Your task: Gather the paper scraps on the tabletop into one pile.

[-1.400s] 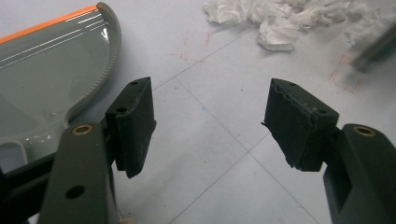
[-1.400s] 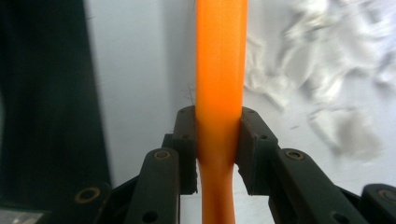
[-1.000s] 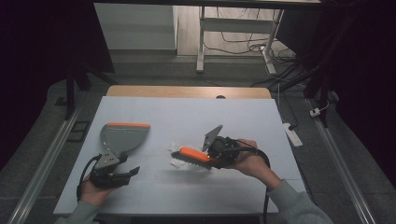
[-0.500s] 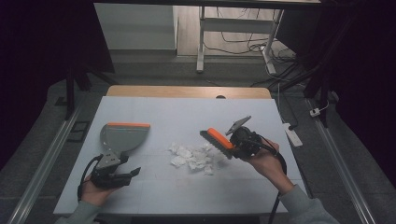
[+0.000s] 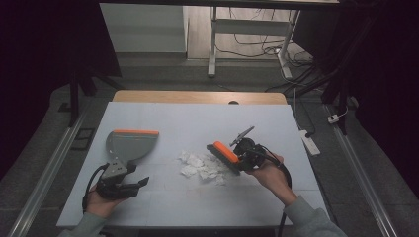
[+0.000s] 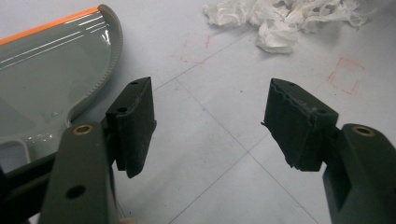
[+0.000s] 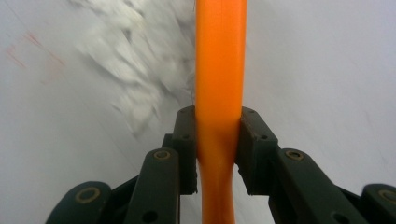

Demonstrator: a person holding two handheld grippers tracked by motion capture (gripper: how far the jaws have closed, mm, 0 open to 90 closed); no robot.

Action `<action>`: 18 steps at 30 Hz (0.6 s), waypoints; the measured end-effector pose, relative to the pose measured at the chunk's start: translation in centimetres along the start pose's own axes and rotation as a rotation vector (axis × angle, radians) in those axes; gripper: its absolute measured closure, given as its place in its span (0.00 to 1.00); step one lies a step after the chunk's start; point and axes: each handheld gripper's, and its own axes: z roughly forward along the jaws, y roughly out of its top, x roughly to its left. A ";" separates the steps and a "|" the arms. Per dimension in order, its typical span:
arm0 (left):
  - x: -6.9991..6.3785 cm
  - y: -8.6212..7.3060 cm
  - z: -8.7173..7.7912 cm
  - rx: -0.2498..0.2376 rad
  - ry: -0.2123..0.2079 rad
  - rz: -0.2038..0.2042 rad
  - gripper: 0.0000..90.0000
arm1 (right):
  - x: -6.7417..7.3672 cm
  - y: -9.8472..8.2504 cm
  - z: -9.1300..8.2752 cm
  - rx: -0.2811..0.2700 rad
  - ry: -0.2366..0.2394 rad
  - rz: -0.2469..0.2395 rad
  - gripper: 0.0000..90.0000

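A grey dustpan (image 5: 129,143) with an orange lip lies at the table's left; its curved wall (image 6: 109,70) sits just left of my left gripper (image 6: 208,126). That gripper (image 5: 138,183) rests near the front edge behind the pan's handle, open, with nothing between its pads. A pile of white paper scraps (image 5: 200,166) lies mid-table, seen also as scraps (image 6: 280,18) ahead of the left jaws. My right gripper (image 5: 242,154) is shut on the orange handle of a brush (image 7: 219,70). The brush head (image 5: 223,155) hangs tilted at the pile's right edge, above blurred scraps (image 7: 126,70).
The pale blue table top (image 5: 188,118) has a wooden strip along its far edge. Faint red marks (image 6: 345,74) are drawn on the surface. A white power strip (image 5: 309,140) lies on the floor off the right edge, with cables beyond.
The right gripper swung the brush from over the left part of the pile to its right side, then lowered it. The left gripper stayed put.
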 end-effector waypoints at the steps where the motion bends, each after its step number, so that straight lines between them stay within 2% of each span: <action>1: 0.0 0.0 0.0 0.001 0.001 0.000 0.39 | 0.2 0.2 0.1 -0.012 0.006 -0.005 0.79; 3: 0.0 0.0 0.0 0.003 0.001 -0.001 0.38 | 0.5 0.6 0.3 -0.040 0.023 -0.014 0.79; 7: 0.0 -0.1 0.1 0.006 0.001 0.001 0.38 | 0.8 0.8 -0.1 -0.088 0.020 -0.017 0.79; 10: 0.1 -0.1 0.1 0.006 0.001 -0.003 0.38 | 0.2 0.3 -1.2 -0.139 0.015 0.008 0.79; 14: 0.0 0.0 0.1 0.007 0.001 0.000 0.39 | -0.8 -0.4 -2.8 -0.178 -0.012 0.037 0.79; 18: 0.0 0.0 0.2 0.007 0.002 0.000 0.39 | -1.2 0.3 -3.7 -0.203 -0.011 0.052 0.79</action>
